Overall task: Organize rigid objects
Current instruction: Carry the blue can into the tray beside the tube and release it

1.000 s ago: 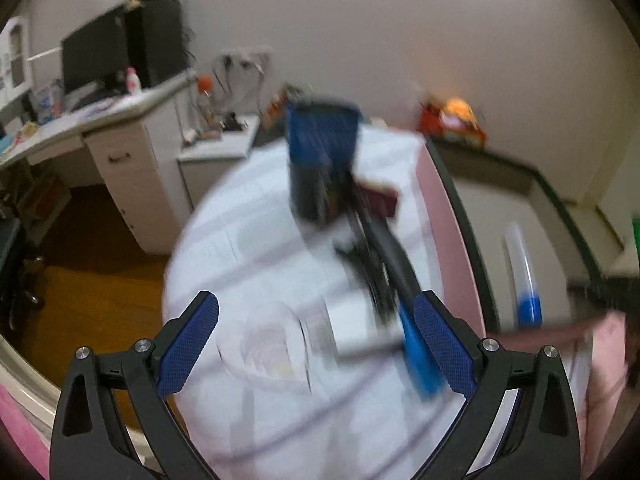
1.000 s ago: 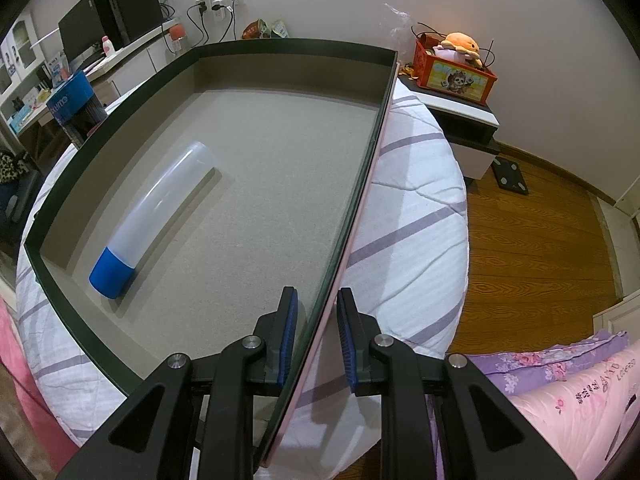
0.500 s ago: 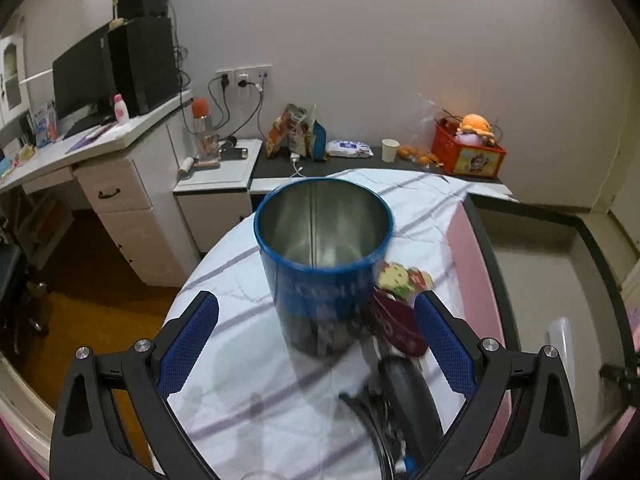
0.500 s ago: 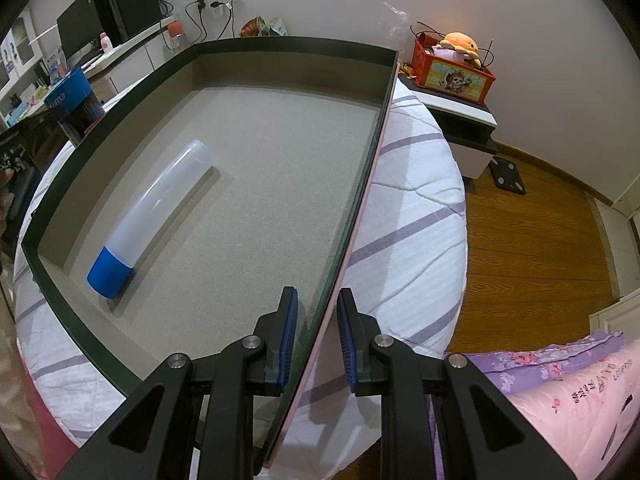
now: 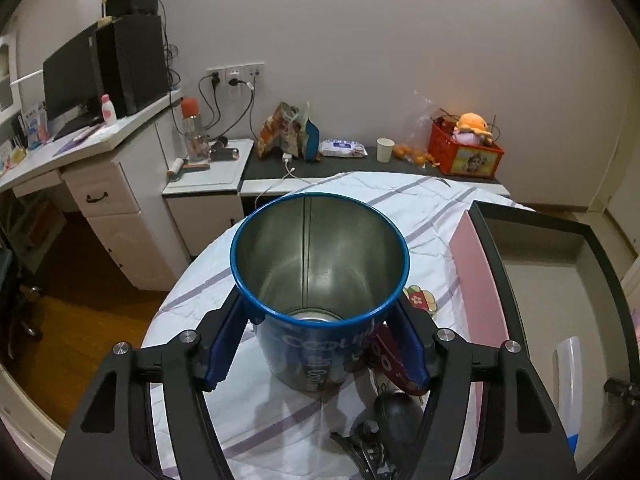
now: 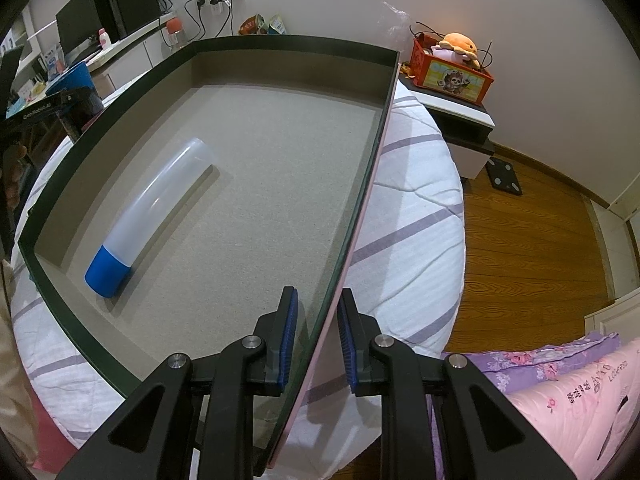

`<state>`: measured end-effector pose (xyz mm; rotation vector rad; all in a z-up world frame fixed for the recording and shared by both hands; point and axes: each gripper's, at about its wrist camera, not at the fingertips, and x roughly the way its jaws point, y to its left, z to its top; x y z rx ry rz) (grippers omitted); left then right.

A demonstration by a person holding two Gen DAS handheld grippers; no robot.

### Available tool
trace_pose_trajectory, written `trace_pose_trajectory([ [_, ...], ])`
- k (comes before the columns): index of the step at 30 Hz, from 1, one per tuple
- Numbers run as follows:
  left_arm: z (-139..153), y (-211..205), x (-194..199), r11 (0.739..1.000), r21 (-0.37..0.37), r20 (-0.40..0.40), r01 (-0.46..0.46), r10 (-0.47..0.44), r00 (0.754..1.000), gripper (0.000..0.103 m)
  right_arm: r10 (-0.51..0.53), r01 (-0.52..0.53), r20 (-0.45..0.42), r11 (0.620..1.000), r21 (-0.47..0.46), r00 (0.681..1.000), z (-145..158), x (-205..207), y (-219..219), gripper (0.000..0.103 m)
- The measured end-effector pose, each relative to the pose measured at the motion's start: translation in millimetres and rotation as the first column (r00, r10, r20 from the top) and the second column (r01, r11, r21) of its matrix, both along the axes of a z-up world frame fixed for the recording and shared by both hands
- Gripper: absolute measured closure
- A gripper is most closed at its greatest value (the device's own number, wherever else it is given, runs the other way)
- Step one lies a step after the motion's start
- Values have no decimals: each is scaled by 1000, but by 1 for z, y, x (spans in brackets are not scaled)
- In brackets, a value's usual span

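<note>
An open blue tin can (image 5: pixel 316 352) stands upright on the white striped bed cover. My left gripper (image 5: pixel 320 302) straddles it and its jaws are closing, the blue pads (image 5: pixel 226 344) lying against the can's sides just under the rim. The right gripper (image 6: pixel 317 293) is shut on the thin right wall of a dark green box (image 6: pixel 280 42) with a pink outside. Inside the box lies a clear bottle with a blue cap (image 6: pixel 160 208). The can (image 6: pixel 74 76) also shows beyond the box's left wall. The box (image 5: pixel 496 240) sits right of the can.
A dark red pouch (image 5: pixel 386 362) and a black rounded object (image 5: pixel 398 412) lie right beside the can. Low cabinets (image 5: pixel 208 184), a desk with a monitor (image 5: pixel 68 84) and a red crate (image 5: pixel 464 152) stand beyond the bed. Wooden floor (image 6: pixel 540 240) lies at the right; a pink quilt (image 6: pixel 572 396) is nearby.
The left gripper has swung from the box side to the blue can, moved up around it, and its jaws have narrowed onto the can. The right gripper and the box have not moved.
</note>
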<state>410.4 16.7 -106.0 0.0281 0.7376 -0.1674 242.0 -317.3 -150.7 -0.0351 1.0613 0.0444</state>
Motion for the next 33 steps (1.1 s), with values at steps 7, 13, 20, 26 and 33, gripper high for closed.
trace_pose_trajectory([
  [7,6,-3,-18,1000,11,-1,9,-9,1000,35,-1,1,-1,1000,-2,1000,0,1,2,82],
  [13,18,-3,-40,1000,4,28,30,-30,999,35,-1,1,-3,1000,-4,1000,0,1,3,82],
  [20,40,1,-64,1000,-6,74,25,-24,997,35,1,-1,-3,1000,-5,1000,0,1,2,82],
  [26,64,-19,-88,995,-13,118,104,-101,988,35,0,0,-3,1000,-4,1000,0,1,2,82],
  [33,70,-80,-108,961,9,104,275,-274,956,35,4,-4,-6,1000,1,1000,0,2,3,82],
])
